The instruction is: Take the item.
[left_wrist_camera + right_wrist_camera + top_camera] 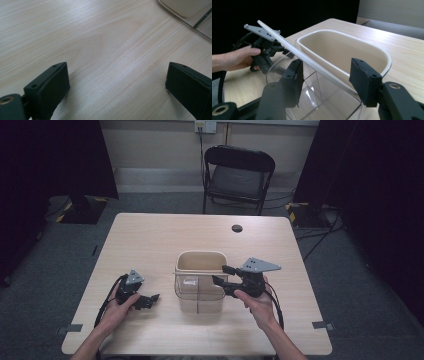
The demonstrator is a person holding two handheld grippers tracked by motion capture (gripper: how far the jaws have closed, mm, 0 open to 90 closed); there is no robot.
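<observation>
Two open grippers, nothing held yet. Your right gripper (325,82) hovers at the near right rim of the bin (200,281), jaws apart astride its white lid (304,58), which lies across the clear half. Your left gripper (142,300) rests left of the bin, jaws apart. Likely next: close on the lid's edge squarely.

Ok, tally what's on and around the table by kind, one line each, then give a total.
Container (beige bin joined to a clear compartment): 1
Handheld grippers (left gripper, right gripper): 2
Table: 1
Folding chair: 1
Total: 5
</observation>
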